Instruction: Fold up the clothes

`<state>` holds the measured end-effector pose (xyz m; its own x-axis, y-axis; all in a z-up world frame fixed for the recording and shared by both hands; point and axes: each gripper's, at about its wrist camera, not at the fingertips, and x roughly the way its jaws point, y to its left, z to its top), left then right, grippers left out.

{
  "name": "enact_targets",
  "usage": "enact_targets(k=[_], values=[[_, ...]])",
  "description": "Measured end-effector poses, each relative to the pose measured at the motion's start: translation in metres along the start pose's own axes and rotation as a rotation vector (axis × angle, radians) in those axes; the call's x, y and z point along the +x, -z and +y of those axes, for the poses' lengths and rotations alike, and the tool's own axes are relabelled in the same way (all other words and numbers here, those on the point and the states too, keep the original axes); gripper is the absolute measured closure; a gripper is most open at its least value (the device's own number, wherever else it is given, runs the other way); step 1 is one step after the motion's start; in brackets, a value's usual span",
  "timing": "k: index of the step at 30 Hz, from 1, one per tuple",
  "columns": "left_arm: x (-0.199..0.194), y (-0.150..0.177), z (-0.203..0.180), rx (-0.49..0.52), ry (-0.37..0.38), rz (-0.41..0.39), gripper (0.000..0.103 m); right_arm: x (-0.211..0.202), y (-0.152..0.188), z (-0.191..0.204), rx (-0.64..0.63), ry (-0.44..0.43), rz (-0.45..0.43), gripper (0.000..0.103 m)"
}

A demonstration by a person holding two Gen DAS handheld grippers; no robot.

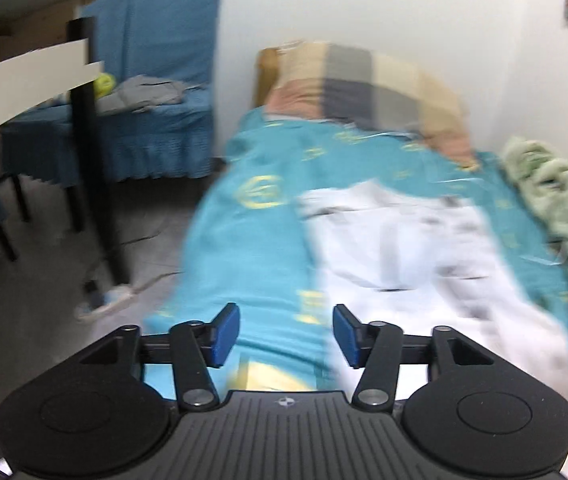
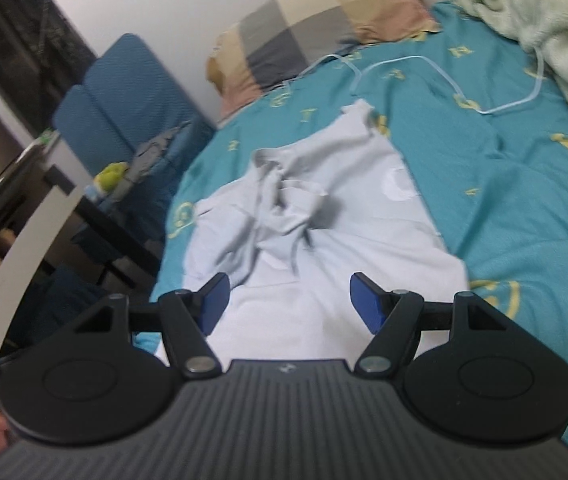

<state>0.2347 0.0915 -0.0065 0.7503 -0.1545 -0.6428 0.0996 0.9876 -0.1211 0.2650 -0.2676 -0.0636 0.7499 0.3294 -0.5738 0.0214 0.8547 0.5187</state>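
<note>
A pale grey-white garment [image 2: 324,216] lies spread on the teal bed sheet [image 2: 504,184], bunched into folds near its middle. My right gripper [image 2: 288,304] hovers open over the garment's near edge, nothing between its blue pads. In the left wrist view the same garment [image 1: 412,252] looks blurred, lying ahead and to the right. My left gripper [image 1: 286,336] is open above the teal sheet [image 1: 251,240], just left of the garment's edge, holding nothing.
A checked pillow [image 2: 316,28] rests at the bed's head against the white wall. A pale green blanket [image 2: 544,28] is heaped on the right side. A thin cable [image 2: 424,68] lies on the sheet. Blue covered chairs [image 1: 155,92] and a black table leg [image 1: 91,152] stand left of the bed.
</note>
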Motion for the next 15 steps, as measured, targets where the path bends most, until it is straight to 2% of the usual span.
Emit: enact_targets(k=[3, 7, 12, 15], values=[[-0.013, 0.016, -0.040, -0.002, 0.029, -0.015, 0.041, -0.001, 0.001, 0.009, -0.046, -0.044, -0.009, 0.033], [0.012, 0.038, -0.071, 0.075, 0.017, 0.015, 0.040, 0.003, 0.003, 0.019, -0.078, -0.108, 0.026, 0.034], [0.041, 0.049, -0.064, 0.118, -0.005, 0.029, 0.043, 0.018, -0.007, 0.038, -0.153, -0.136, 0.044, 0.034], [0.057, 0.046, -0.050, 0.118, 0.028, 0.024, 0.044, 0.054, -0.028, 0.047, -0.130, -0.133, 0.047, 0.034]])
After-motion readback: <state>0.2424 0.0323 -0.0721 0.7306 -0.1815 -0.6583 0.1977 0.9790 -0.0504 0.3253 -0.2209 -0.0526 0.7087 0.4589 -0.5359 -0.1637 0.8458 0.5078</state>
